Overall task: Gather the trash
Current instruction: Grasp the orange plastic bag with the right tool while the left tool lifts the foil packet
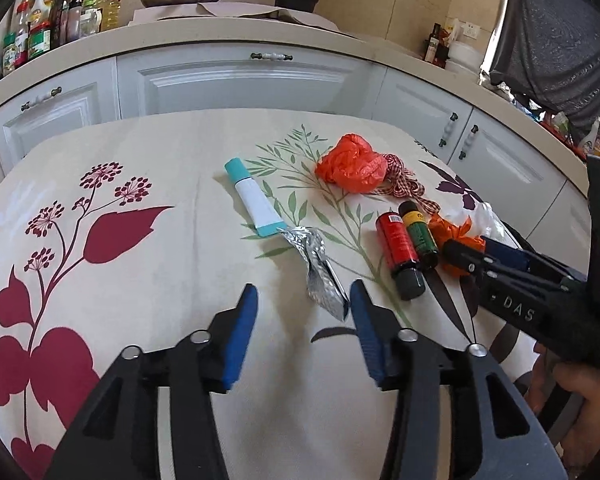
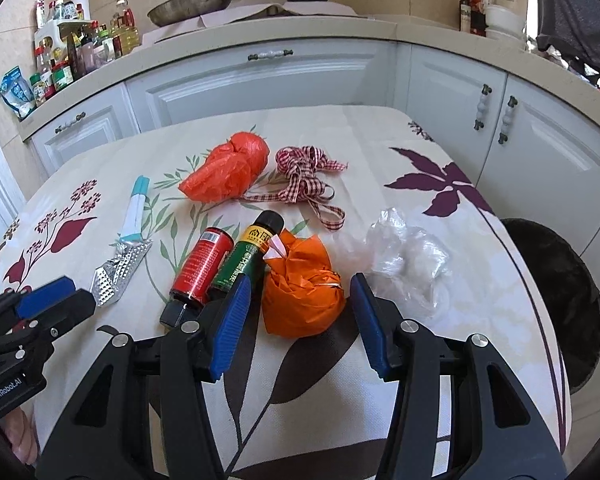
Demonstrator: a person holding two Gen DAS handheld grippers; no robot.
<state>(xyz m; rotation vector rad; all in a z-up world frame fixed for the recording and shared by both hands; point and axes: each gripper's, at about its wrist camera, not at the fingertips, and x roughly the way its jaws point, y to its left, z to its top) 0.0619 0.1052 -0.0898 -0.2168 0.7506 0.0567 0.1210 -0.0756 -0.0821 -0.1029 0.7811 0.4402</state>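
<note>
A crumpled orange paper wad [image 2: 300, 292] lies on the floral-clothed desk [image 2: 440, 360], between the spread, untouching pads of the right tool [image 2: 302, 312]. At its 9 o'clock, two bottles [image 2: 220, 268]; the left tool [image 1: 304, 312] gapes empty beside a foil blister pack [image 1: 320, 272].

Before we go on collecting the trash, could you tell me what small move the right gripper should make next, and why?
Probably close the right gripper on the orange paper wad: its jaws are open, the wad already sits between them, and neither pad appears to press it yet.
</note>
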